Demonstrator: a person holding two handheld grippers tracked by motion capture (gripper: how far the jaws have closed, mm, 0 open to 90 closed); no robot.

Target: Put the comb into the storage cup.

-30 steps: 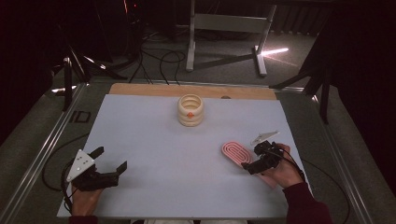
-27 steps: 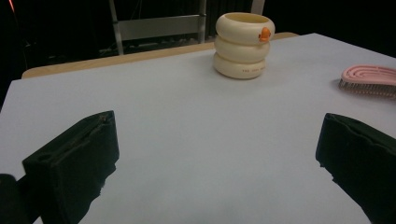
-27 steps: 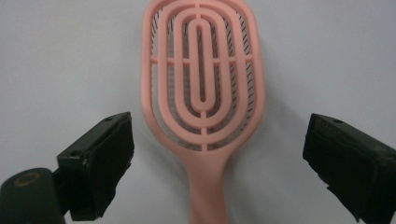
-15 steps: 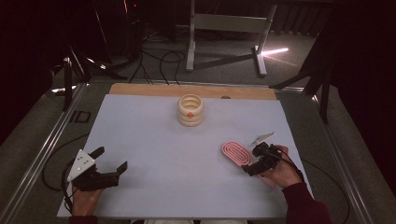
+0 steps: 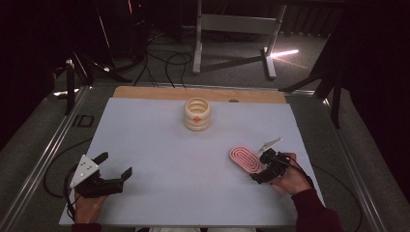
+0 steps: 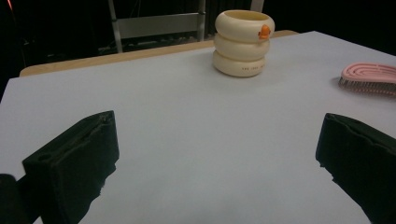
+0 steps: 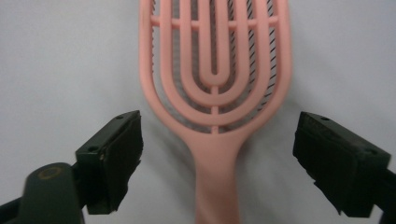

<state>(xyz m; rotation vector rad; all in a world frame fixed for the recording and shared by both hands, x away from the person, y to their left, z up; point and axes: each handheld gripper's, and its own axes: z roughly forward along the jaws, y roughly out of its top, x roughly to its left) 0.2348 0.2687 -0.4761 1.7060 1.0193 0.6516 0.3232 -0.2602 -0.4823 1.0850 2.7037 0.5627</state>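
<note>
A pink vented hairbrush point(image 5: 244, 160) point(image 7: 215, 70) lies flat on the white table, handle toward the person. My right gripper point(image 5: 258, 174) point(image 7: 217, 158) hovers over the handle, one jaw on each side. Its jaws have just been closing a little, but the pads stay well apart from the handle, so it is open. A cream ringed cup point(image 5: 197, 114) point(image 6: 243, 43) with an orange mark stands upright at the far middle. My left gripper point(image 5: 116, 164) point(image 6: 217, 158) rests open at the front left with nothing between its jaws. The left gripper view also catches the brush point(image 6: 369, 78) at far right.
A wooden strip point(image 5: 145, 93) runs along the table's far edge, and metal rails point(image 5: 48, 150) border both sides. Cables and a metal stand's legs point(image 5: 232, 24) lie on the floor beyond. Bare white table point(image 5: 179, 164) spreads between the two grippers.
The right hand has shifted slightly over the brush handle and its jaws look a little narrower. The left gripper, the brush and the cup have stayed put.
</note>
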